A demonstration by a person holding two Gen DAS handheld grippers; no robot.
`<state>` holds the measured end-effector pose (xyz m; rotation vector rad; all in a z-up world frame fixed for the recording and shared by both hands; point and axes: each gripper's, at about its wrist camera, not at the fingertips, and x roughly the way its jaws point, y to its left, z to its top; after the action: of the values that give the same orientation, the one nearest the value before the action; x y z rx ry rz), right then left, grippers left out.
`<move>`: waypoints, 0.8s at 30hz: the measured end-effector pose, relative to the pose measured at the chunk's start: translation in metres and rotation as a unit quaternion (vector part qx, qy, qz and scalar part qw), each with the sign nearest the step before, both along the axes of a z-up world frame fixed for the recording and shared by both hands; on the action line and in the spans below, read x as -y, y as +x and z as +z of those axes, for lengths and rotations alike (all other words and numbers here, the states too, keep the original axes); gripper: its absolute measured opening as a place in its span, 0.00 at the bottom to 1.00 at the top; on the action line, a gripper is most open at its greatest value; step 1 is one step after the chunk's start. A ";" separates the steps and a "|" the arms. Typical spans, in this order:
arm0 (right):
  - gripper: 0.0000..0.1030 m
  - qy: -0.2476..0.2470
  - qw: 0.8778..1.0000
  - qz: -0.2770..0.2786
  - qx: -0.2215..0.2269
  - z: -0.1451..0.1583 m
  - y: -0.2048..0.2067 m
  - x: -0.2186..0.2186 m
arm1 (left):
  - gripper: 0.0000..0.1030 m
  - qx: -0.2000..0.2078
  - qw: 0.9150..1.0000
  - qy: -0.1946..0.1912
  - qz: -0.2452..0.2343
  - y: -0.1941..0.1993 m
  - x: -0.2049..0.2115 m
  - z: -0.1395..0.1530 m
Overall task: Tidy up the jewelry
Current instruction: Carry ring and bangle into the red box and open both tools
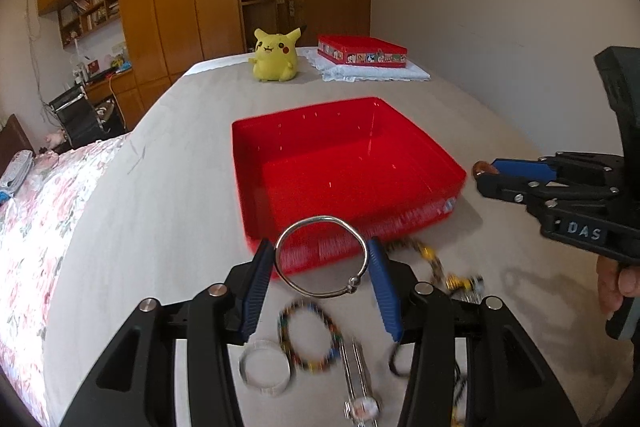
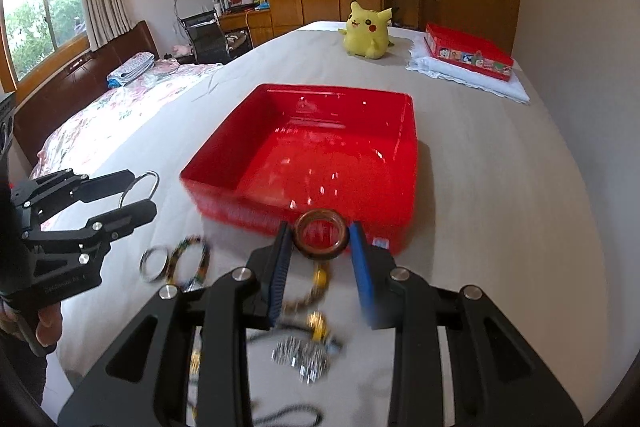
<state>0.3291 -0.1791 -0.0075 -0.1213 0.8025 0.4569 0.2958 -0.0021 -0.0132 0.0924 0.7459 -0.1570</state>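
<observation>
My left gripper (image 1: pixel 321 255) is shut on a thin silver bangle (image 1: pixel 320 257), held in the air just short of the open red box (image 1: pixel 344 167). My right gripper (image 2: pixel 321 239) is shut on a thick brown wooden bangle (image 2: pixel 320 239), also just before the red box (image 2: pixel 316 151). Each gripper shows in the other's view: the right gripper (image 1: pixel 486 174) at the right, the left gripper (image 2: pixel 140 189) at the left. On the bed below lie a multicoloured bead bracelet (image 1: pixel 310 337), a wide silver band (image 1: pixel 265 373), a wristwatch (image 1: pixel 360 387) and a yellow bead strand (image 2: pixel 318 287).
A yellow plush toy (image 1: pixel 274 55) and a red printed tin (image 1: pixel 362 50) on a white cloth (image 1: pixel 372 73) sit at the far end of the beige bed cover (image 1: pixel 168 187). A floral quilt (image 1: pixel 28 227) lies to the left. A hand (image 1: pixel 616 283) grips the right tool.
</observation>
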 end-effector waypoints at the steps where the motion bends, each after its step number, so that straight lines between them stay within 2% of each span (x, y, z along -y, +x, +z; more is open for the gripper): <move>1: 0.28 0.000 1.000 0.001 -0.004 -0.001 0.009 -0.002 | 0.47 -0.001 1.000 0.001 -0.001 0.008 0.001 0.000; 6: 0.28 -0.009 0.999 -0.004 -0.041 -0.020 0.070 -0.020 | 0.47 -0.028 1.000 0.001 -0.010 0.063 0.006 -0.012; 12: 0.28 -0.038 0.995 -0.024 -0.091 -0.063 0.125 -0.037 | 0.47 -0.083 0.996 0.001 -0.012 0.121 0.013 -0.050; 18: 0.28 -0.076 0.992 -0.024 -0.100 -0.078 0.137 -0.053 | 0.47 -0.114 0.993 0.000 -0.009 0.139 0.012 -0.071; 24: 0.31 -0.081 0.991 -0.027 -0.106 -0.082 0.140 -0.053 | 0.49 -0.115 0.993 0.004 -0.005 0.137 0.010 -0.073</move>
<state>0.4695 -0.1264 -0.0891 -0.2032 1.0486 0.3558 0.4326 -0.0124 -0.0862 0.0858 0.9765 -0.1765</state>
